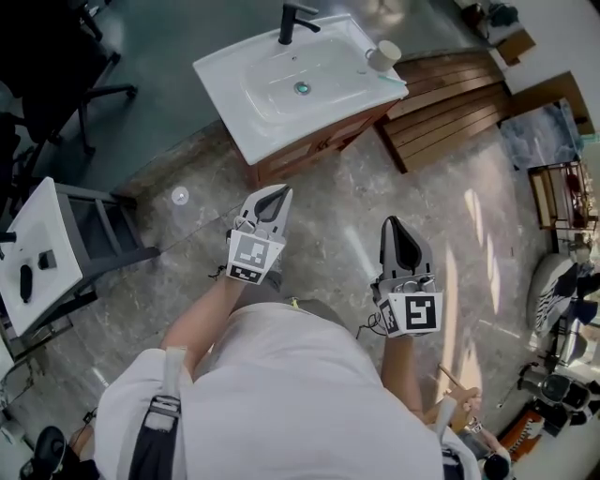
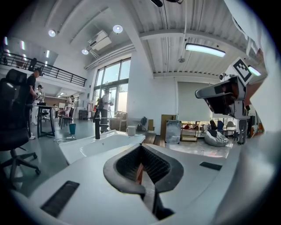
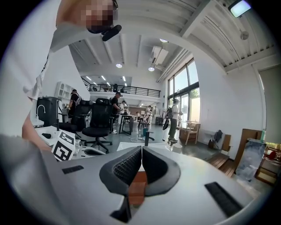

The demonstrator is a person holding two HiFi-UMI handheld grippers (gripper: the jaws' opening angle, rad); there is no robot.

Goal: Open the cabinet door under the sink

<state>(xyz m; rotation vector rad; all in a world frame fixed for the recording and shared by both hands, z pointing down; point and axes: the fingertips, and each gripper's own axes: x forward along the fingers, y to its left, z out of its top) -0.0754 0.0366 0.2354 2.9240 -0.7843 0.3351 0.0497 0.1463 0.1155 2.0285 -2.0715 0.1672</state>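
A white sink [image 1: 281, 84] with a black faucet [image 1: 293, 21] and a pale cup [image 1: 382, 55] sits on a wooden cabinet [image 1: 314, 150], whose front looks closed. Both grippers hang over the floor a short way in front of it, touching nothing. My left gripper [image 1: 280, 194] points at the cabinet, jaws shut and empty [image 2: 141, 147]; the sink [image 2: 99, 146] lies just beyond its tips. My right gripper [image 1: 391, 223] is further right and a bit further back, also shut and empty [image 3: 141, 149]. Cabinet wood [image 3: 138, 182] shows beneath its jaws.
A black office chair [image 1: 56, 84] stands at the far left, with a grey stand and white top [image 1: 37, 248] below it. Wooden decking [image 1: 450, 103] and a marble slab [image 1: 544, 131] lie right of the sink. Clutter lines the right edge. People stand in the distance.
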